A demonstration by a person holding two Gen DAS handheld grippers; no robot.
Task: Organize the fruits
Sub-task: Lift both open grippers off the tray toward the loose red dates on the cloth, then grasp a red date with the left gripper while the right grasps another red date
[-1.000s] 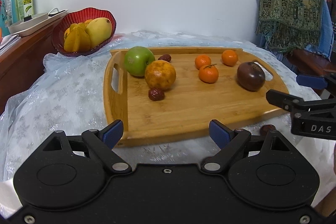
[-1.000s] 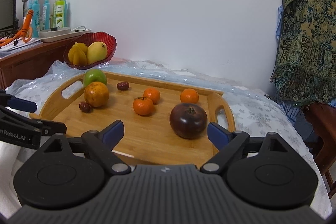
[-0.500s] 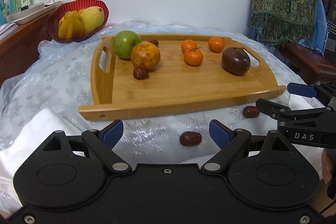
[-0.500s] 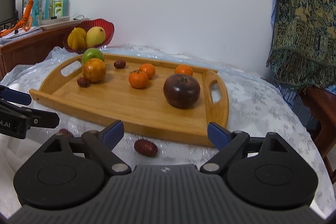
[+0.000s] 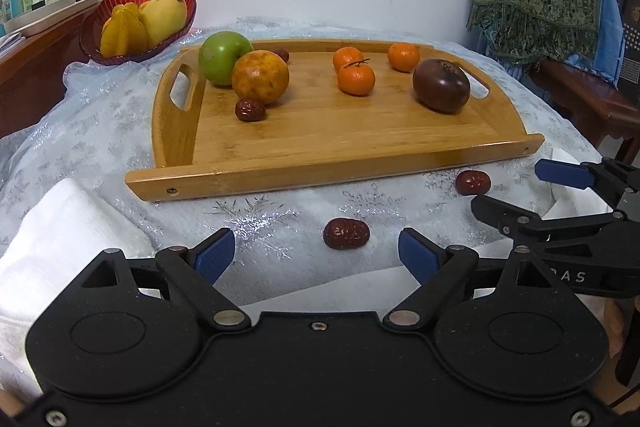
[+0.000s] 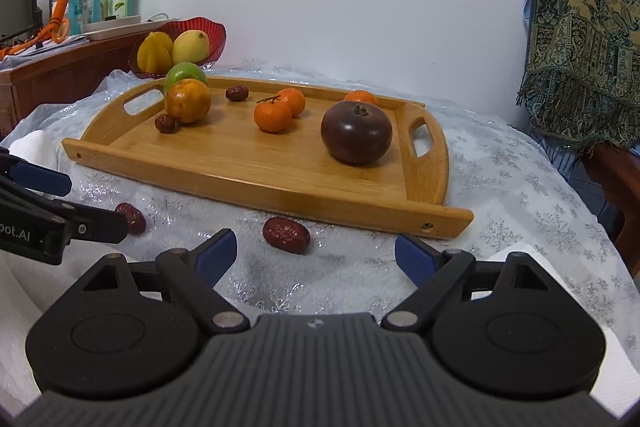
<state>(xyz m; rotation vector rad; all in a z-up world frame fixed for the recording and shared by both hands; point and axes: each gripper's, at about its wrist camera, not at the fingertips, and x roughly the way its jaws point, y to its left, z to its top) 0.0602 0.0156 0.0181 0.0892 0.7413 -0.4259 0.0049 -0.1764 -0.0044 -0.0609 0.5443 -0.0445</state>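
Note:
A wooden tray [image 5: 332, 171] on the white tablecloth carries a green apple [image 5: 224, 57], an orange [image 5: 260, 77], three tangerines, a dark purple fruit [image 5: 441, 85] and two red dates. Two more dates lie on the cloth before the tray's front rim, one [image 5: 346, 233] just ahead of my left gripper [image 5: 316, 255], the other [image 6: 286, 235] just ahead of my right gripper [image 6: 315, 254]. Both grippers hover low over the cloth, open, with nothing between their fingers. The right gripper [image 5: 520, 189] shows at the right edge of the left wrist view.
A red bowl [image 5: 191, 7] with a mango and starfruit stands behind the tray's left end, against a wooden cabinet with bottles. A patterned cloth [image 6: 580, 47] hangs at the right over dark wooden furniture. A folded white towel [image 5: 60, 227] lies at the near left.
Both grippers have drawn back from the tray and sunk toward the cloth. The two loose dates in front of the tray have come into view.

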